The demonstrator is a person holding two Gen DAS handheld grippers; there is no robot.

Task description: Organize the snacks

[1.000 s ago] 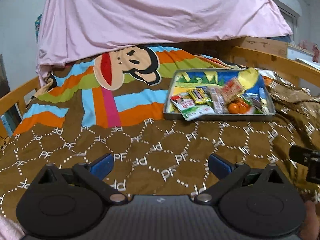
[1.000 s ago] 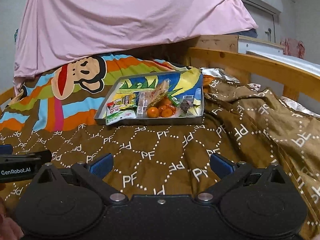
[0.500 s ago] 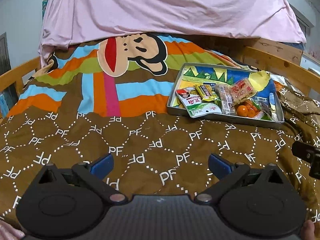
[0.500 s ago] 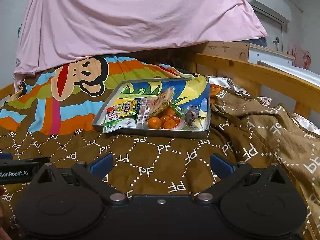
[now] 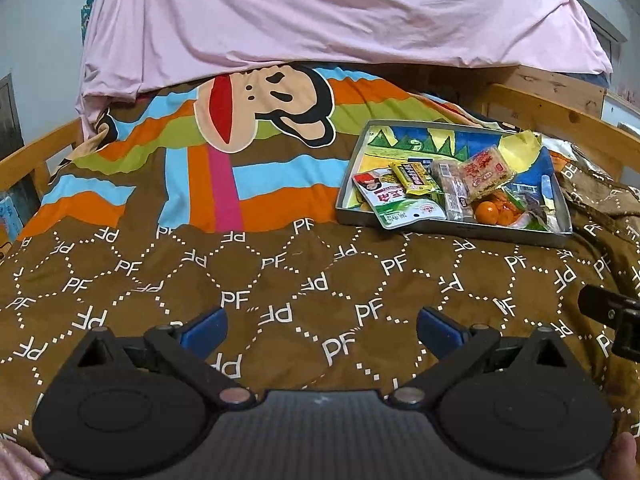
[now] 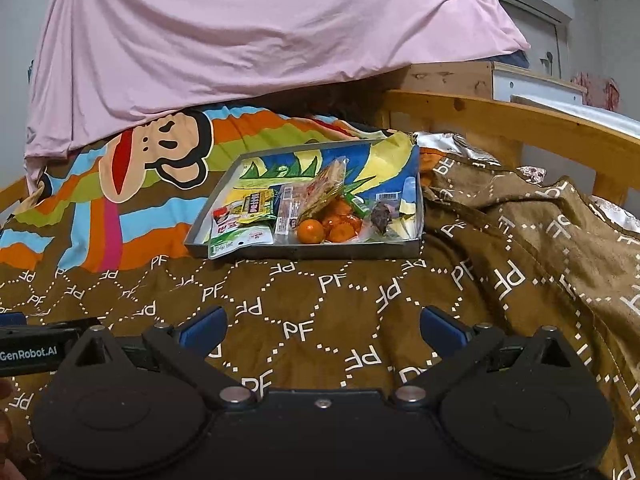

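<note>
Both the left tool (image 5: 320,328) and the right tool (image 6: 322,328) are held wide open and empty above the brown patterned bed quilt (image 5: 280,280), presumably for approach, while the shallow grey metal tray (image 6: 304,251) of mixed packets and oranges is seen at one o'clock from the left.
</note>
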